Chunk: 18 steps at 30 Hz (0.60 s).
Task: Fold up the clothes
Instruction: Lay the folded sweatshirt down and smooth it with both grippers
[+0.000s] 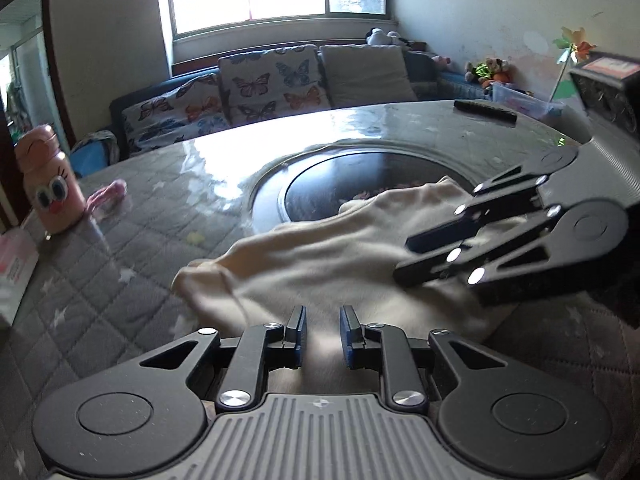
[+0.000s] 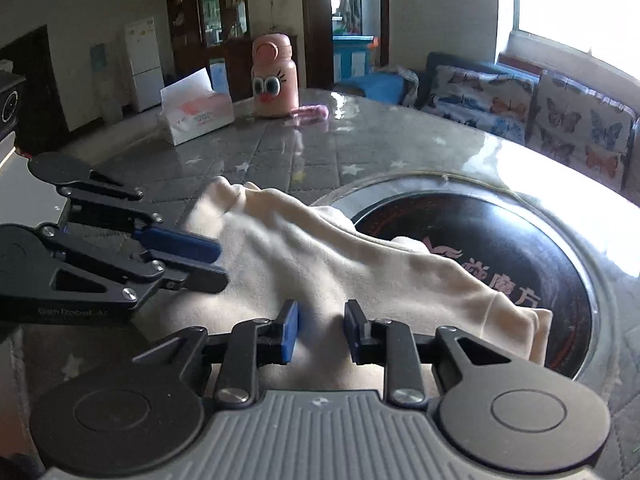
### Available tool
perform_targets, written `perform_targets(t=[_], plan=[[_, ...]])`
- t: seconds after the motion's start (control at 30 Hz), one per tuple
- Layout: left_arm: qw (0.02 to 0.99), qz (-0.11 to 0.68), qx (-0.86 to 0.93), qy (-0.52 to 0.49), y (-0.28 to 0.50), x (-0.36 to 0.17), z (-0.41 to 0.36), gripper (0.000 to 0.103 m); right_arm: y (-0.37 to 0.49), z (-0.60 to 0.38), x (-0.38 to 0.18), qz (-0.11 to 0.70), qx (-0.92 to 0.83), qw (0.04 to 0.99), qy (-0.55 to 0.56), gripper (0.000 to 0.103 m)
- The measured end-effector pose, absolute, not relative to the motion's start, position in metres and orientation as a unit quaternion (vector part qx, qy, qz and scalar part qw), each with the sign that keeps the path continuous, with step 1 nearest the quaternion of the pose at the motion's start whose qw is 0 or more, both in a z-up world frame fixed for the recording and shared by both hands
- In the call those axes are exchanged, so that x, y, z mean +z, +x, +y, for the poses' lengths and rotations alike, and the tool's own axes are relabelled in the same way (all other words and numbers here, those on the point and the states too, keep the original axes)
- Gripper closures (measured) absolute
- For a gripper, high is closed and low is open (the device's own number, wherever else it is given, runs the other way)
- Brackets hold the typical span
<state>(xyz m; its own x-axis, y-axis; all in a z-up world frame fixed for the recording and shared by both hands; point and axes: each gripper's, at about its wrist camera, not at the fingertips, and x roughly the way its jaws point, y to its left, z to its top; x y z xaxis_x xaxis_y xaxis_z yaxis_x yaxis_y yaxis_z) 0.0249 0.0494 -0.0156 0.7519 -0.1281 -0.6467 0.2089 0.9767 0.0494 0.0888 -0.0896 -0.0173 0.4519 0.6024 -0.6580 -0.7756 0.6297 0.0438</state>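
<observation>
Garment (image 2: 340, 264) lies crumpled, long axis running left-right across both grippers. Left gripper (image 1: 322, 330) and right gripper (image 2: 321, 330), both narrowly open, empty, flank its near edge on desk (image 2: 280, 148).

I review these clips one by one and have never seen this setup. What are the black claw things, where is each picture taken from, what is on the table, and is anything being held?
They are two handheld grippers; a person carries one in each hand. Each picture comes from a camera on one gripper, looking along its jaws. The left gripper sees the right gripper, and the reverse. On the quilted table lies a cream garment, partly over a dark round inset. Farther off stand a pink bottle and a tissue box. Both pairs of jaws stand slightly apart above the cloth; neither visibly grips it.
</observation>
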Motion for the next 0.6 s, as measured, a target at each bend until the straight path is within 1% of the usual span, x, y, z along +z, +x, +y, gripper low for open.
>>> perform_targets(t=[0.07,0.13,0.33,0.4,0.6], plan=[[0.935,0.340,-0.088,0.049,0.020,-0.016,0.054,0.082,0.085,-0.094,-0.012,0.318,0.410,0.845,-0.127,0.078],[0.936,0.339,-0.086,0.040,0.015,-0.016,0.057,0.082,0.081,-0.100,-0.010,0.318,0.410,0.846,-0.126,0.073],[0.938,0.336,-0.086,0.024,0.006,-0.016,0.061,0.082,0.071,-0.130,-0.015,0.331,0.389,0.853,-0.112,0.071],[0.938,0.335,-0.085,0.020,0.005,-0.016,0.062,0.080,0.070,-0.142,-0.013,0.334,0.378,0.857,-0.102,0.067],[0.940,0.331,-0.075,0.018,0.006,-0.010,0.068,0.074,0.069,-0.167,-0.014,0.353,0.364,0.858,-0.079,0.068]])
